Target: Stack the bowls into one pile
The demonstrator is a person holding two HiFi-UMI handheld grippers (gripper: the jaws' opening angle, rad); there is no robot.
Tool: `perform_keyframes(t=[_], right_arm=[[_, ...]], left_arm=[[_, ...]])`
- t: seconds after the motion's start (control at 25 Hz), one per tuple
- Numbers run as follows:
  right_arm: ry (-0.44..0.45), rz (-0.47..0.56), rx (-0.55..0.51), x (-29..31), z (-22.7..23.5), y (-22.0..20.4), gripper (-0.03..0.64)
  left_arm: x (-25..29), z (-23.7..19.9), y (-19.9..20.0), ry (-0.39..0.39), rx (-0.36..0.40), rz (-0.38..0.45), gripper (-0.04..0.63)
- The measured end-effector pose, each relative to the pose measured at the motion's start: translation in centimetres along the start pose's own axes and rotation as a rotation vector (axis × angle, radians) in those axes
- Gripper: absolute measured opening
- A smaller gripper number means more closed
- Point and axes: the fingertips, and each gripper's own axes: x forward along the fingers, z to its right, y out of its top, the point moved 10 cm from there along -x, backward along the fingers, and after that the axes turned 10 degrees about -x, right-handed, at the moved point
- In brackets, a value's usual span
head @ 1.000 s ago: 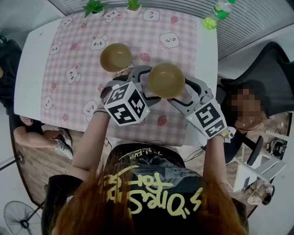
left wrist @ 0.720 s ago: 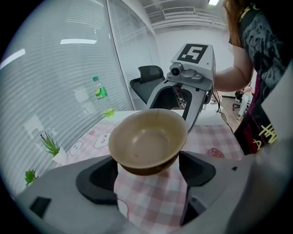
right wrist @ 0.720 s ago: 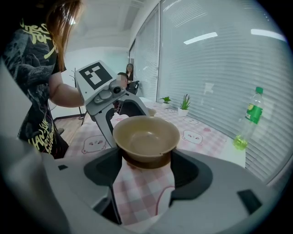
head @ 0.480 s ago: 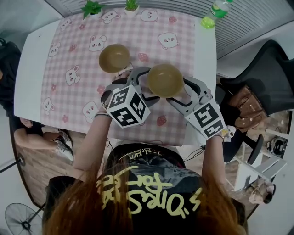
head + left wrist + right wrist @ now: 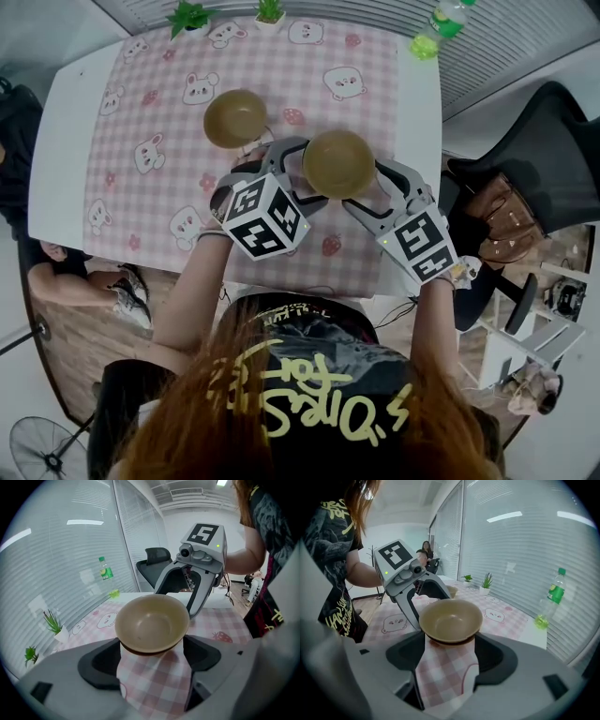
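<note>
1. Bowl (image 5: 339,164) lifted off the table (image 5: 66,112), base wedged between both pairs of jaws.
2. Clenched on the bowl from opposite sides: left hand-held gripper (image 5: 151,651), right hand-held gripper (image 5: 450,653).
3. On the table just beyond the left hand-held gripper: second bowl (image 5: 234,117), untouched.

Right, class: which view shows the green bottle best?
The right gripper view: the bottle stands whole, side-on, cap to base. The head view sees it from above, cropped by the top edge; the left gripper view shows it small and distant.
</note>
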Motion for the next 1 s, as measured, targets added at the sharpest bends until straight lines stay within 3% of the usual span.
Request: perform_keyframes(t=[0.4, 0.6, 0.8, 1.0], right_arm=[[-0.041, -0.004, 0.043, 0.0, -0.7, -0.5, 0.334], [-0.097, 0.007, 0.073, -1.2, -1.1, -0.2, 0.334], [-0.159, 0.138, 0.153, -3.3, -1.6, 2.6, 0.334], [-0.151, 0.247, 0.114, -3.5, -3.0, 7.4, 0.334]], left_arm=[[-0.2, -0.3, -0.9, 0.027, -0.015, 0.022, 0.42], [-1.8, -0.5, -1.3, 0.054, -0.044, 0.078, 0.42], [-4.4, -0.9, -2.2, 0.102, -0.053, 0.133, 0.42], [-7.1, -2.0, -3.8, 0.115, -0.102, 0.177, 0.42]])
